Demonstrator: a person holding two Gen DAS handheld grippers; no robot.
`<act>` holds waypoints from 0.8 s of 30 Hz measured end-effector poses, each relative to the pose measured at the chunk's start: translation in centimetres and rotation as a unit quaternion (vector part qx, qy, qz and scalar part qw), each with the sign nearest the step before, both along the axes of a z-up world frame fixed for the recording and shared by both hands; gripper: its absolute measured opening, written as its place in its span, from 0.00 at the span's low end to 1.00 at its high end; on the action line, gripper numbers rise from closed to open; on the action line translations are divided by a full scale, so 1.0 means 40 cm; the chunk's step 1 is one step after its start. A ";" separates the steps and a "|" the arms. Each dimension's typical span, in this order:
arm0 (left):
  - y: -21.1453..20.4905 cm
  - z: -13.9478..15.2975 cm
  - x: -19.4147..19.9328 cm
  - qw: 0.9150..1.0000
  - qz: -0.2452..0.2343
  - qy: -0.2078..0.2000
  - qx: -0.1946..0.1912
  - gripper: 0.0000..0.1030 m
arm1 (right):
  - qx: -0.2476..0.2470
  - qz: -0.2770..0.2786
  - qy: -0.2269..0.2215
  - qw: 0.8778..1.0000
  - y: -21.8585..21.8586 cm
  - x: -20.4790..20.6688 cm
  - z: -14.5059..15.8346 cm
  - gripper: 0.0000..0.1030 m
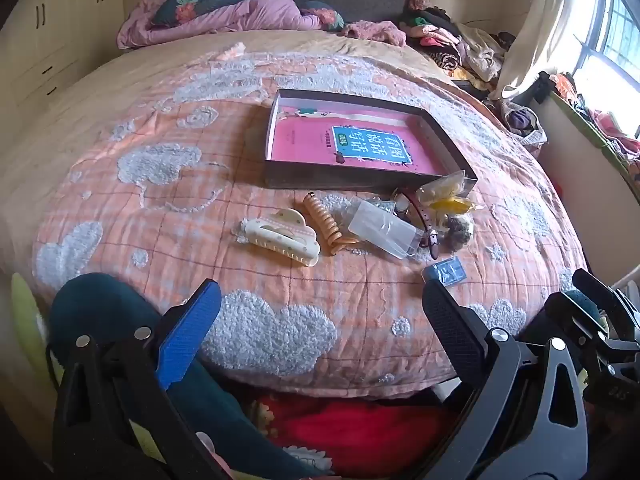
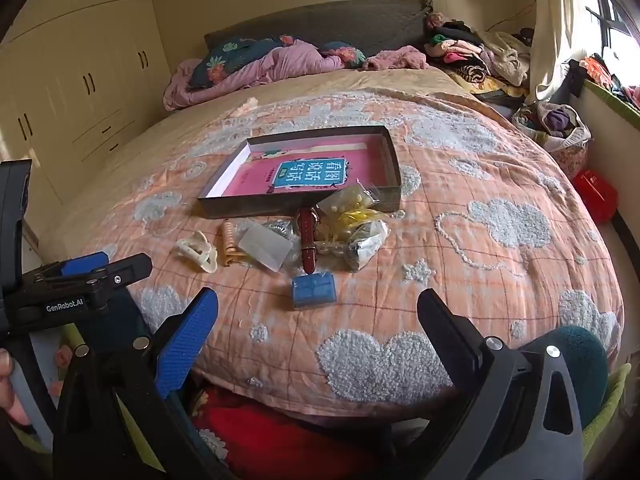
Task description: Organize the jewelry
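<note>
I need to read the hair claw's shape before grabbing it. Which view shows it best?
The left wrist view: the hair claw lies near and broadside, teeth and dotted top clear. In the right wrist view it is smaller and seen end-on.

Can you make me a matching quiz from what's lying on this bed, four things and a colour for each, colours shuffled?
Things:
1. hair claw clip
2. coiled hair tie
3. watch strap
4. small flat box

Colours:
A. blue
B. cream
C. reddish brown
D. orange-tan

Pairs: 1-B, 2-D, 3-C, 4-A

All four lie on the quilt in front of the open tray, none inside it.
</note>
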State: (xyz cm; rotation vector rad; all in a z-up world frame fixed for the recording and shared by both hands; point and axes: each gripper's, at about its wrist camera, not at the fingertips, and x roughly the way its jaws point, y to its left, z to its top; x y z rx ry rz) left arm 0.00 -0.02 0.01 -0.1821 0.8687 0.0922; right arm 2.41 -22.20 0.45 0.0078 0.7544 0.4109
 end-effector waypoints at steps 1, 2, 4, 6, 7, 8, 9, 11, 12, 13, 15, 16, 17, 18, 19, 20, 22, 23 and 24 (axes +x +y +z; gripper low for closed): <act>-0.001 0.000 0.000 1.000 0.000 -0.001 0.001 0.92 | 0.000 0.000 -0.001 1.000 0.001 0.003 0.000 0.96; 0.000 0.001 -0.001 1.000 0.000 -0.003 0.000 0.92 | 0.000 0.000 -0.008 1.000 0.002 -0.002 0.002 0.96; -0.001 0.002 -0.001 1.000 0.000 -0.003 0.000 0.92 | 0.001 -0.001 -0.009 1.000 0.002 -0.003 0.002 0.96; -0.002 0.003 0.000 1.000 0.000 -0.003 0.000 0.92 | 0.002 -0.001 -0.008 1.000 0.002 -0.005 0.003 0.96; -0.003 0.003 0.000 1.000 0.000 -0.003 0.001 0.92 | 0.002 -0.001 -0.008 1.000 0.003 -0.007 0.003 0.96; -0.004 0.004 0.000 1.000 -0.001 -0.003 0.001 0.92 | 0.001 0.001 -0.007 1.000 0.004 -0.013 0.008 0.96; 0.000 0.002 -0.001 1.000 -0.001 -0.004 -0.001 0.92 | 0.001 0.000 -0.003 1.000 0.004 -0.002 0.003 0.96; 0.000 0.002 -0.001 1.000 -0.001 -0.004 -0.001 0.92 | 0.001 0.002 -0.003 1.000 0.005 -0.003 0.003 0.96; -0.001 0.002 -0.001 1.000 -0.001 -0.005 -0.001 0.92 | 0.001 0.002 -0.003 1.000 0.005 -0.005 0.004 0.96; -0.001 0.002 -0.001 1.000 -0.001 -0.005 -0.001 0.92 | 0.001 0.002 -0.004 1.000 0.005 -0.006 0.005 0.96; -0.001 0.004 0.000 1.000 -0.002 -0.005 -0.001 0.92 | 0.002 0.004 -0.005 1.000 0.006 -0.010 0.009 0.96; 0.000 0.002 -0.002 1.000 -0.001 -0.006 0.000 0.92 | 0.001 0.005 -0.006 1.000 0.007 -0.012 0.012 0.96; 0.000 0.003 -0.002 1.000 -0.001 -0.006 0.000 0.92 | 0.002 0.005 -0.008 1.000 0.008 -0.015 0.015 0.96; 0.005 0.025 0.003 1.000 -0.002 -0.006 0.001 0.92 | 0.003 0.005 -0.009 1.000 0.008 -0.018 0.017 0.96; 0.006 0.030 0.003 1.000 -0.002 -0.007 0.002 0.92 | 0.005 0.007 -0.005 1.000 0.021 -0.016 0.014 0.96; 0.008 0.037 0.002 1.000 -0.002 -0.008 0.003 0.92 | 0.005 0.008 -0.005 1.000 0.021 -0.015 0.015 0.96; 0.007 0.047 0.010 1.000 -0.001 -0.008 0.005 0.92 | 0.007 0.009 -0.006 1.000 0.020 -0.017 0.017 0.96; 0.003 0.046 0.010 1.000 -0.001 -0.007 0.006 0.92 | 0.007 0.009 -0.006 1.000 0.020 -0.018 0.019 0.96; 0.001 0.041 0.008 1.000 0.000 -0.007 0.007 0.92 | 0.006 0.010 -0.007 1.000 0.020 -0.020 0.021 0.96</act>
